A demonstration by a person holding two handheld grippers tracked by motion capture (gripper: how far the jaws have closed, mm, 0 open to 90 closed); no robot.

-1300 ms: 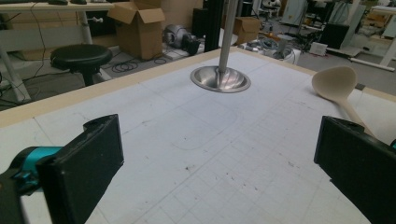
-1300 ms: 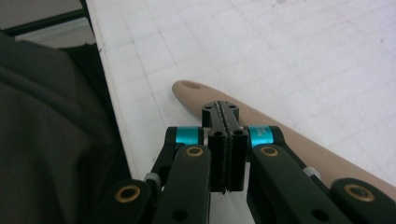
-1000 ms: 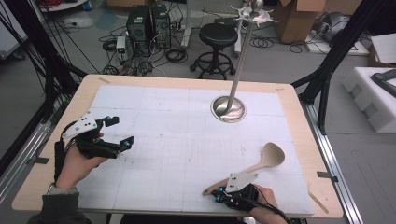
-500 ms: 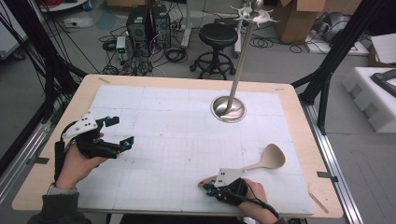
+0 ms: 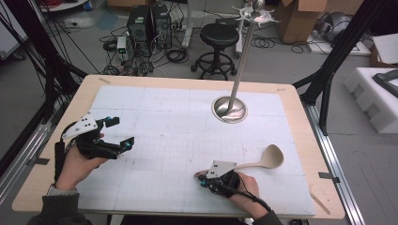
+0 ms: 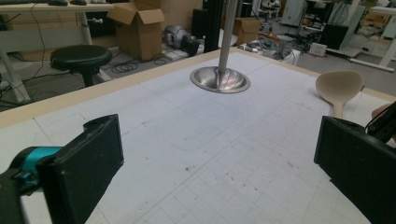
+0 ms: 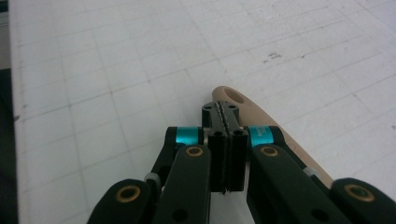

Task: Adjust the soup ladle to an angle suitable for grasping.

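The right tool (image 5: 202, 178) is low over the near part of the desk (image 5: 300, 140), held by the person's right hand (image 5: 241, 185), and its two black jaws are pressed fully together with nothing between them. In the right gripper view the closed jaws lie just above the handle end of a beige wooden spoon (image 7: 243, 112); the end with its small hole shows right behind the jaw tips, and the handle runs under the right side of the tool, but I cannot tell if the jaws touch it. In the high view the spoon (image 5: 267, 158) lies flat on the white gridded mat (image 5: 164, 122), its round bowl pointing to the far right and its handle coming back toward the right tool. The left tool (image 5: 115, 133) is at the left side of the desk in the person's left hand (image 5: 80, 161), lifted a little above the mat, and its jaws stand wide apart with nothing between them; in the left gripper view the bare mat is seen between the two black pads (image 6: 88, 163). Farther on the mat stands a round metal base (image 5: 229, 108) with a thin metal pole (image 5: 244, 61) rising from it, well apart from both tools and from the spoon. Behind the desk, on the floor, there are a black stool (image 5: 219, 35) and cardboard boxes (image 5: 300, 18).
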